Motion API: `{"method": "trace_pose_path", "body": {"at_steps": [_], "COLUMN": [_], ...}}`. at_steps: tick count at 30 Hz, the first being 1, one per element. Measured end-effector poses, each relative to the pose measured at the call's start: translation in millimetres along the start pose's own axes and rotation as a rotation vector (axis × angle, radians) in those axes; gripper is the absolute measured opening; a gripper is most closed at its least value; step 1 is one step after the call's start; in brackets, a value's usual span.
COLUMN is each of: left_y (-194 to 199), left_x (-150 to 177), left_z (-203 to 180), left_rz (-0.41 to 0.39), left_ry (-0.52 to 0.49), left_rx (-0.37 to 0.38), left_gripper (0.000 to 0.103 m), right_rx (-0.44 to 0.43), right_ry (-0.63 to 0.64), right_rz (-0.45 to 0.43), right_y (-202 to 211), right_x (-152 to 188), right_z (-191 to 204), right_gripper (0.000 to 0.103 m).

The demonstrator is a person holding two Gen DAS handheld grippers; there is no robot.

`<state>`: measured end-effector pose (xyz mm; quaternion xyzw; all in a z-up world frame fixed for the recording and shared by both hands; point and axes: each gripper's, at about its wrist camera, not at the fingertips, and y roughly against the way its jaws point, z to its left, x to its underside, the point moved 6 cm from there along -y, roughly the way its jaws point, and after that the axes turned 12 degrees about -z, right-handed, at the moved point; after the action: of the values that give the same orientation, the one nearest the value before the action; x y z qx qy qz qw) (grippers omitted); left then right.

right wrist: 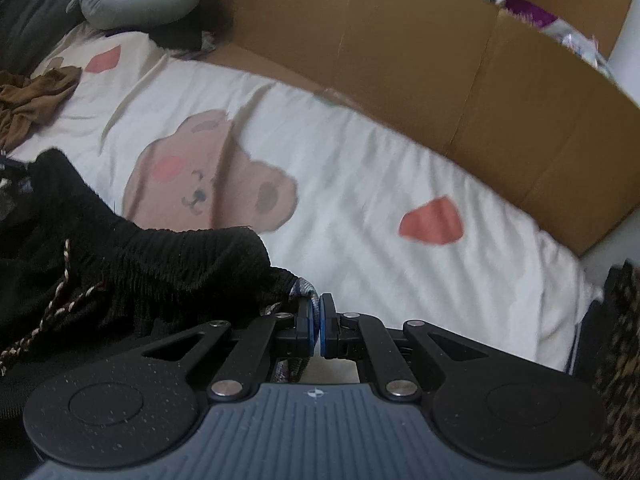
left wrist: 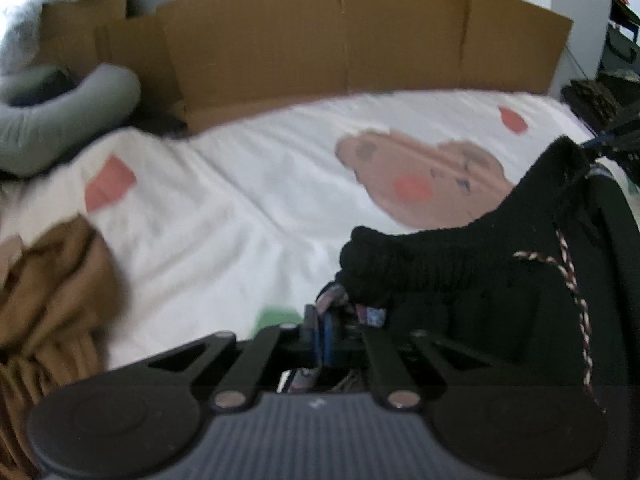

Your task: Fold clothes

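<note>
A black garment (left wrist: 500,276) with an elastic waistband and a braided drawstring (left wrist: 572,280) hangs stretched between my two grippers above the bed. My left gripper (left wrist: 324,320) is shut on one end of the waistband. In the right wrist view the same black garment (right wrist: 160,268) runs off to the left, and my right gripper (right wrist: 318,320) is shut on its other corner. A crumpled brown garment (left wrist: 52,296) lies on the bed at the left; it also shows in the right wrist view (right wrist: 32,100).
The bed has a white sheet (left wrist: 248,208) with a bear print (right wrist: 208,176). Brown cardboard (left wrist: 360,36) stands along the far edge. A grey neck pillow (left wrist: 60,120) lies at the far left. A leopard-print item (right wrist: 620,360) is at the right edge.
</note>
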<state>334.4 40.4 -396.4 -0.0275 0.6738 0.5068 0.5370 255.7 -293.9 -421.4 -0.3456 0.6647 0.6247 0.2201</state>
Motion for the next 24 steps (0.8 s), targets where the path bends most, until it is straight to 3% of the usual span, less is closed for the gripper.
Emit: {"method": "trace_pose_path", "body": {"at_steps": [8, 14, 24], "left_y": [-24, -36, -54], "left_x": [-41, -60, -87], "left_z": [11, 38, 75], "left_rz": [-0.044, -0.045, -0.039], "left_ry": [-0.016, 0.000, -0.006], "left_rx": [-0.060, -0.146, -0.247], "left_gripper": [0.002, 0.002, 0.002], "right_rx": [0.057, 0.058, 0.087], "right_ry": [0.012, 0.115, 0.146], "right_rz": [-0.048, -0.070, -0.090], "right_y": [-20, -45, -83], "right_x": [-42, -83, -133], "right_z": [-22, -12, -5], "right_gripper": [0.000, 0.000, 0.000]}}
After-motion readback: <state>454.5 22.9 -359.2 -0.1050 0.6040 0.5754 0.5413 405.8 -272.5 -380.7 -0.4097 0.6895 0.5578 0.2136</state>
